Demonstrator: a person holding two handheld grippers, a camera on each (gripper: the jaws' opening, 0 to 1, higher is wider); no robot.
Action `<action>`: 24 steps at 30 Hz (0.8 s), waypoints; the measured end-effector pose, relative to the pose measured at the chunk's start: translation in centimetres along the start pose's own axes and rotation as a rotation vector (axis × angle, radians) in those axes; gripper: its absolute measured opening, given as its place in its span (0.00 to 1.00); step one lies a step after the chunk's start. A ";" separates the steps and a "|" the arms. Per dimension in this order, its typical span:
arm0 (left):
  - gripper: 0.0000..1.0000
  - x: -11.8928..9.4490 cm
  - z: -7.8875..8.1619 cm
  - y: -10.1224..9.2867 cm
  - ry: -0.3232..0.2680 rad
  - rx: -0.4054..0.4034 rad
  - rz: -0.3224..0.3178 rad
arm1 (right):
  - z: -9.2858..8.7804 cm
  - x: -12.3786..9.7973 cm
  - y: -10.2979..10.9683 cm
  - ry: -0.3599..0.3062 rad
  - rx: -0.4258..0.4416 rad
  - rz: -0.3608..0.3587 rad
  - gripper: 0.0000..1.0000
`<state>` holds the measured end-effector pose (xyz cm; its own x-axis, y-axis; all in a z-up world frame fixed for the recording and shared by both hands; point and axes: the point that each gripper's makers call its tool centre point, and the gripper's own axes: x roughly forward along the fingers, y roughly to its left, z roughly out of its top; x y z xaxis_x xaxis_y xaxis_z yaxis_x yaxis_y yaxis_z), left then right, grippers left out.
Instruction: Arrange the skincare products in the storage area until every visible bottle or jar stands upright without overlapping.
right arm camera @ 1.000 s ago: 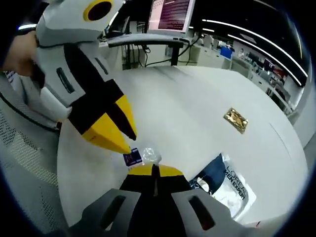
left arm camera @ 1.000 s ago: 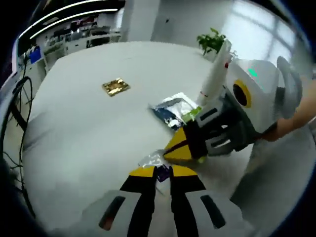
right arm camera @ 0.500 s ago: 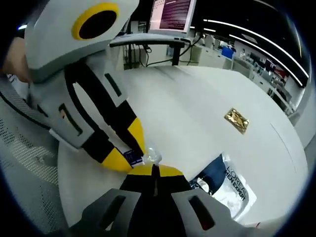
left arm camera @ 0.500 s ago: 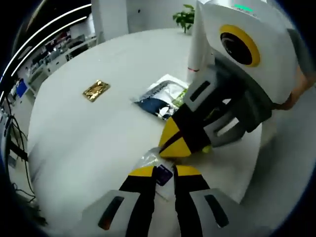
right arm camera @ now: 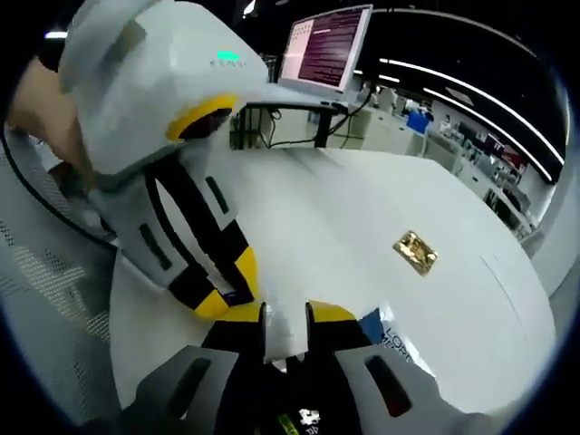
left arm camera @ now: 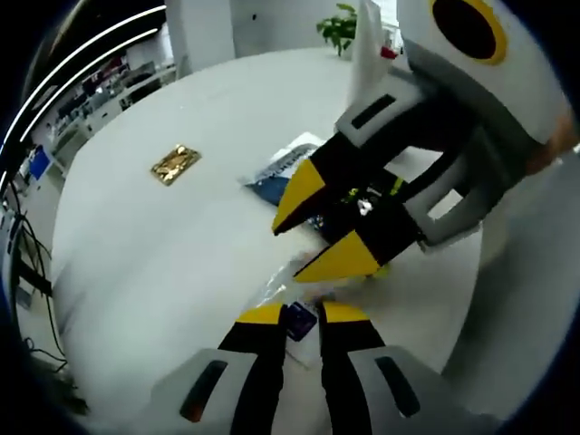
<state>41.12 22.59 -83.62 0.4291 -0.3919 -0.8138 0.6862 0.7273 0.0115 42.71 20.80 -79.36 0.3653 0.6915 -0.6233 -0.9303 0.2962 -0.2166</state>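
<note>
My left gripper is shut on a small purple sachet with a crumpled clear wrapper at the near edge of a round white table. The right gripper comes in from the right, just above the sachet, with its yellow-tipped jaws spread apart. In the right gripper view, my right gripper stands open, and the left gripper reaches in beside it from the left. A blue-and-white sachet lies behind it, and a white tube with a red cap stands further back.
A gold foil packet lies alone toward the far left of the table; it also shows as the gold packet. The blue-and-white sachet lies near the right jaws. A monitor stands beyond the table, and a potted plant at its far edge.
The right gripper's jaws, shut at the wrapper before, have spread open. The right gripper view has tilted. The left gripper keeps its hold on the purple sachet.
</note>
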 end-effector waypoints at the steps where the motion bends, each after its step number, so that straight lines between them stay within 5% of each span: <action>1: 0.15 0.0 0.0 0.0 0.001 -0.001 0.002 | 0.1 -0.6 0.1 -0.003 -0.009 -0.001 0.20; 8: 0.15 0.0 0.1 -0.2 0.004 -0.010 -0.001 | -0.2 -3.8 1.8 -0.015 -0.023 0.039 0.35; 16: 0.15 0.0 0.1 -0.1 0.004 -0.021 -0.002 | -1.4 -7.0 2.5 -0.039 0.049 0.043 0.38; 24: 0.28 -0.2 0.3 -0.2 0.001 -0.043 -0.003 | -3.1 -9.6 1.8 -0.031 0.121 -0.009 0.40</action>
<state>41.07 22.33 -83.28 0.4267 -0.3932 -0.8144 0.6615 0.7498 -0.0154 37.41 12.62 -76.12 0.3758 0.7081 -0.5978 -0.9168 0.3781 -0.1285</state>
